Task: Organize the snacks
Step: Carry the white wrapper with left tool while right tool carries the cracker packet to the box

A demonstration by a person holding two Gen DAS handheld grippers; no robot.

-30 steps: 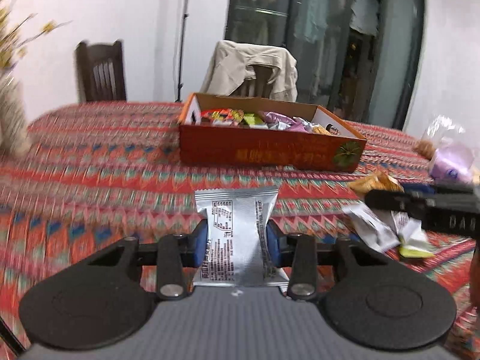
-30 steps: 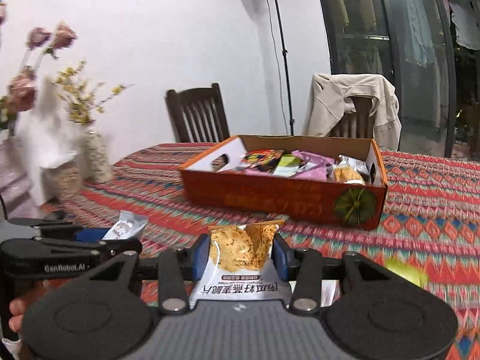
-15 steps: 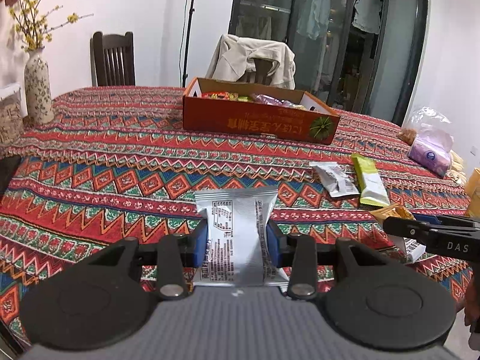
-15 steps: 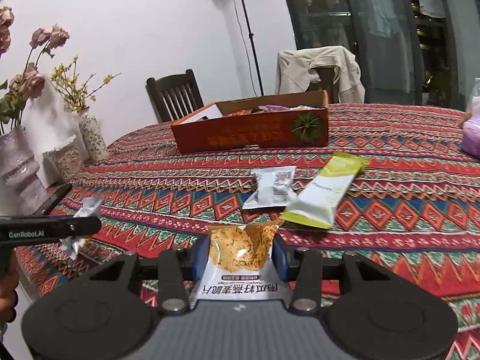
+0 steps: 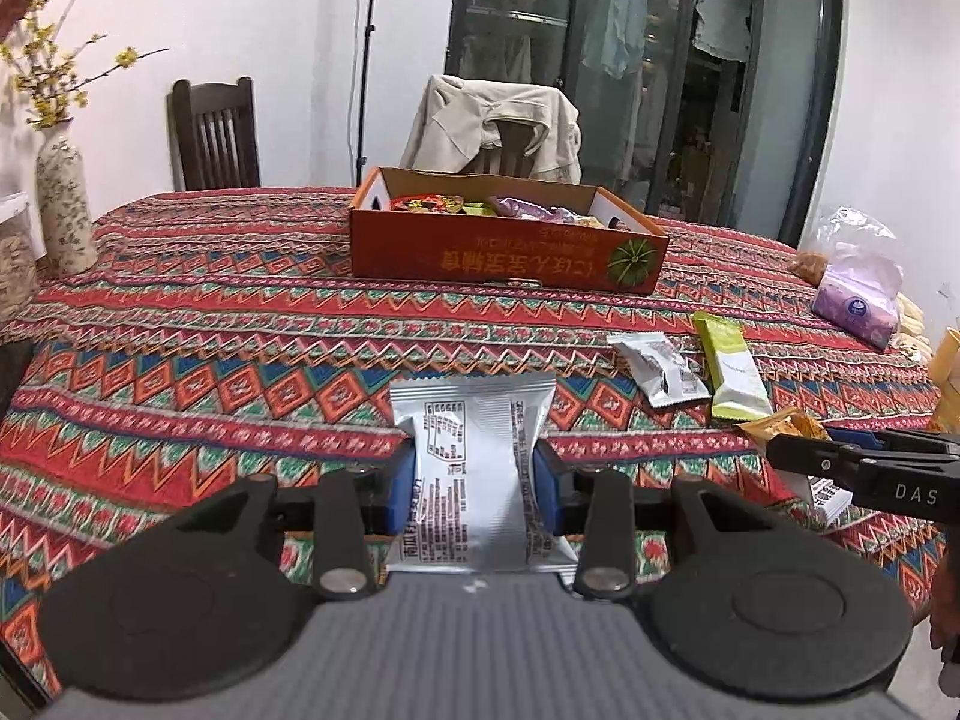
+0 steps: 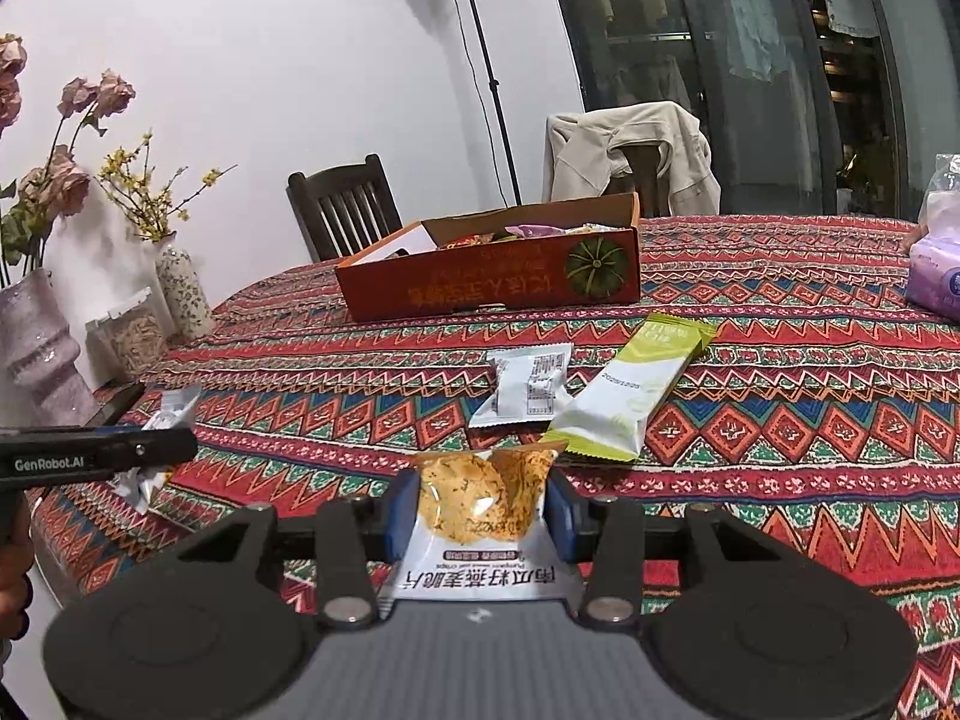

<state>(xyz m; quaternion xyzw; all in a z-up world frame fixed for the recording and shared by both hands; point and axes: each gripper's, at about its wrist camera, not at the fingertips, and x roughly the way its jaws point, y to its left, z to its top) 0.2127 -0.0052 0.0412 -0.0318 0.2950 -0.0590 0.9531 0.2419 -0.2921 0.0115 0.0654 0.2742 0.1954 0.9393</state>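
My left gripper is shut on a silver snack packet, which stands upright between the blue pads above the near part of the table. In the right wrist view my right gripper is shut on an orange-and-white crisp packet. The orange cardboard box with several snacks inside sits far across the table, also seen as the box. A small white packet and a green bar packet lie loose on the cloth between the grippers and the box.
A patterned red tablecloth covers the table. Vases with flowers and a jar stand at the left edge. A purple tissue pack lies at the right. Two chairs, one with a jacket, stand behind the table.
Both grippers have drawn back from the box with their packets still held. The box now looks farther off, and the loose packets on the cloth have come into view.
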